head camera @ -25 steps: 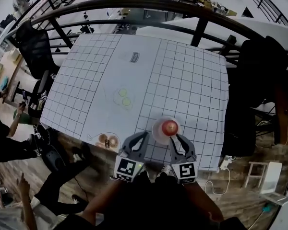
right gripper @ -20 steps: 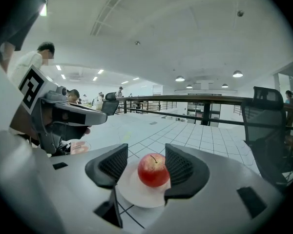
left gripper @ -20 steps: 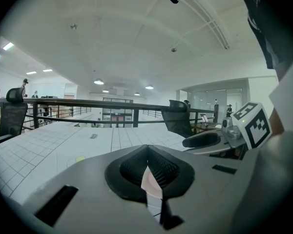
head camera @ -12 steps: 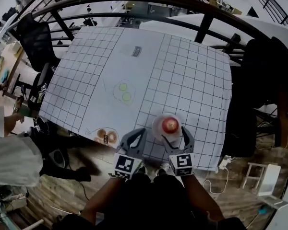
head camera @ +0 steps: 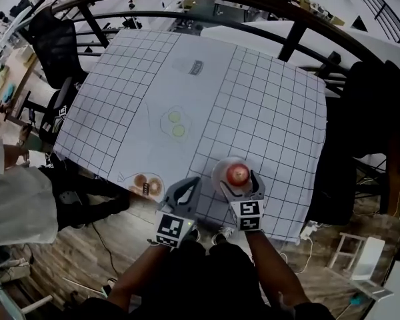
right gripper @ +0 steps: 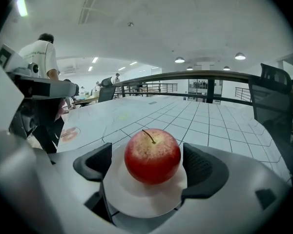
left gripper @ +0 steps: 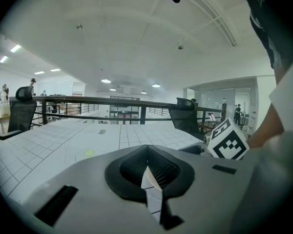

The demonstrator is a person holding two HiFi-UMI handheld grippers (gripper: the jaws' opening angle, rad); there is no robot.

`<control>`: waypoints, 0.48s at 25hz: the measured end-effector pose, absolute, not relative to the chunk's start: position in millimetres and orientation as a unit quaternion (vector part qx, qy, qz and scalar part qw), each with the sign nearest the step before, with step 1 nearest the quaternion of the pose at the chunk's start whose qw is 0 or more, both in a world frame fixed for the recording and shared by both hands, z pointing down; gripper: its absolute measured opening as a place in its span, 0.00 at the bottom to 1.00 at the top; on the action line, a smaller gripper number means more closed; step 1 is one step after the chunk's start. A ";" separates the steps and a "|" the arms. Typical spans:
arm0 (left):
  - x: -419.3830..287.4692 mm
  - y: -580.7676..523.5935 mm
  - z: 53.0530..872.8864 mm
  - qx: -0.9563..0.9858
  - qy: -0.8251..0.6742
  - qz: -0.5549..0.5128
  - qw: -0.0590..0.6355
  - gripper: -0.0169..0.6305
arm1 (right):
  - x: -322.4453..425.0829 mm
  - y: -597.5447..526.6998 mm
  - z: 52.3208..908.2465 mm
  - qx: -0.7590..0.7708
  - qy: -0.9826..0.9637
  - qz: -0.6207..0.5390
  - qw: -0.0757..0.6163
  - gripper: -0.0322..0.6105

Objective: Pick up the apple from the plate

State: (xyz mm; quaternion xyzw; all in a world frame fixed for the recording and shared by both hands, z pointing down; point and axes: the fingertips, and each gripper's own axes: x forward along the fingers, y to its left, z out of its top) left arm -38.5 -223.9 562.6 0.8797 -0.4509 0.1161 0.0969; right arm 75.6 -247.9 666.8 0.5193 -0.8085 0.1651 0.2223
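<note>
Just opened the right gripper (head camera: 240, 185) jaws wide and lowered them to either side of the red apple (right gripper: 152, 156), sitting on its white plate (right gripper: 136, 199). No squeeze yet. Left gripper (left gripper: 147, 180) pinched together, empty. Ready to close.

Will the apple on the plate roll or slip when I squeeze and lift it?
The apple looks round and glossy, so it may roll on the plate if pressed off-centre. Its taut, unwrinkled skin suggests firm flesh, likely taking a steady squeeze. The thin plate looks light and might shift if nudged.
</note>
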 end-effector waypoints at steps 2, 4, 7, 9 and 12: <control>-43.2 -224.9 564.7 0.877 -0.455 0.120 0.096 0.06 | 71.2 -250.9 670.7 0.512 -0.812 0.165 0.228 0.72; -47.9 -226.9 567.6 0.874 -0.460 0.122 0.096 0.06 | 69.7 -252.8 673.5 0.507 -0.813 0.163 0.235 0.72; -52.5 -231.3 574.6 0.871 -0.465 0.127 0.097 0.06 | 73.6 -257.6 680.0 0.509 -0.811 0.158 0.241 0.72; -55.2 -233.5 578.8 0.869 -0.467 0.131 0.098 0.06 | 74.5 -259.8 682.8 0.509 -0.810 0.161 0.244 0.72; -57.6 -236.5 581.9 0.867 -0.470 0.132 0.102 0.06 | 73.8 -261.3 686.7 0.506 -0.809 0.162 0.251 0.72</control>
